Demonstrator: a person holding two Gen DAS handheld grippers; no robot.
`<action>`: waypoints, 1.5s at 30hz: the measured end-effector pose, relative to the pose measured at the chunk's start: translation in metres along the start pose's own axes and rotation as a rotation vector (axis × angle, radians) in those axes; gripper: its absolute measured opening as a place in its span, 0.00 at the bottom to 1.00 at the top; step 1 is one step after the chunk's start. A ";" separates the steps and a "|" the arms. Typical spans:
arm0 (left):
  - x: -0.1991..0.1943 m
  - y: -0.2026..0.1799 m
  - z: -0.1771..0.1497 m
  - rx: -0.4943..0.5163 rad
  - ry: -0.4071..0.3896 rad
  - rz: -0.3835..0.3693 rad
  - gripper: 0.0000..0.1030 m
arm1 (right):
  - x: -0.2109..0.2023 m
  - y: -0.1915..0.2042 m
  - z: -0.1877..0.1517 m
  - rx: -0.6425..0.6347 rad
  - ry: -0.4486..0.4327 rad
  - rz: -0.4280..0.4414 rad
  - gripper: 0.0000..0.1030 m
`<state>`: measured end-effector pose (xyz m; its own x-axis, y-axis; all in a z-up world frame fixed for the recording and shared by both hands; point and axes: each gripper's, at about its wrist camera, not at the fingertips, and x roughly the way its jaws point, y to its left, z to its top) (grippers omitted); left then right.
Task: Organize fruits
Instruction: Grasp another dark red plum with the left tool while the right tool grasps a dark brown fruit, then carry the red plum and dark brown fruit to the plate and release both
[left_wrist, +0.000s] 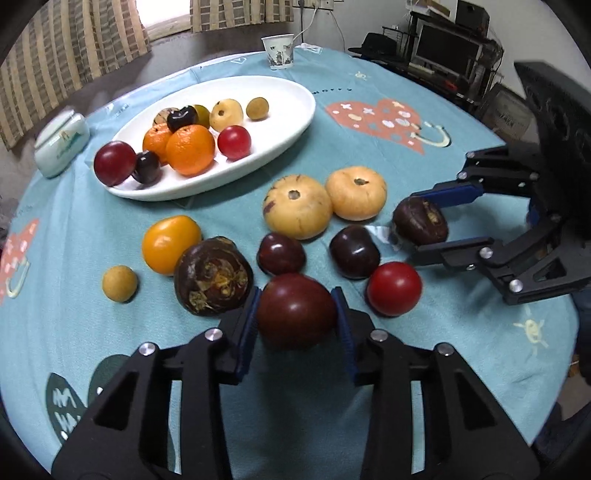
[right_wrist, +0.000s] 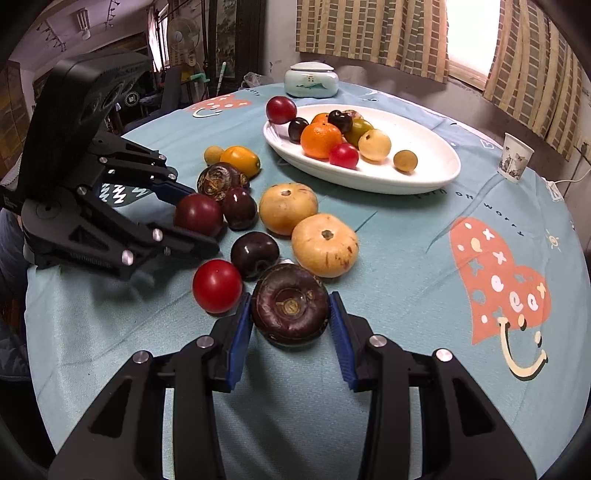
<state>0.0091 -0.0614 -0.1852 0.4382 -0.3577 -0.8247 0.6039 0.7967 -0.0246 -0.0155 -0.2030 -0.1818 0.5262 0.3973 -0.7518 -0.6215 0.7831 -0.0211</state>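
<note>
Left gripper (left_wrist: 296, 320) clenched on a dark red plum (left_wrist: 295, 312), blue pads pressed against its two sides, fruit low over the bench (left_wrist: 424, 387) amid the loose fruit. Right gripper (right_wrist: 291, 308) clenched likewise on a flattened, dark brown water chestnut (right_wrist: 290, 304), taken across its widest girth with the ringed face turned toward the camera. White oval plate (left_wrist: 295, 110) set well beyond, already loaded with oranges, small red and dark fruit and pale round ones. Left loose on the bench between grippers and plate: two pale tan fruits (left_wrist: 297, 206), a yellow tomato (left_wrist: 170, 243), a bright red tomato (right_wrist: 217, 285) just beside the right gripper, several dark plums.

Plum judged smooth-skinned, slippery and easily bruised: best held at the equator, as here, with light pressure only. Chestnut judged firm, light and rough-skinned, so tolerant of a tighter hold; its flat form favours a grip across the rim rather than on the faces. Both judged ready for lifting toward the plate.
</note>
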 end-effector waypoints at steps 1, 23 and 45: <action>-0.001 -0.001 0.000 0.003 -0.004 0.003 0.37 | 0.000 0.000 0.000 0.002 0.000 -0.001 0.40; -0.026 0.003 0.007 -0.036 -0.158 0.120 0.37 | 0.002 -0.013 -0.002 0.070 -0.001 0.022 0.40; -0.042 0.036 0.019 -0.155 -0.195 0.056 0.37 | -0.004 -0.016 0.004 0.089 -0.031 0.005 0.40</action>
<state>0.0250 -0.0272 -0.1407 0.5971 -0.3862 -0.7031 0.4725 0.8776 -0.0808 -0.0052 -0.2154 -0.1762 0.5416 0.4152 -0.7310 -0.5713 0.8196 0.0423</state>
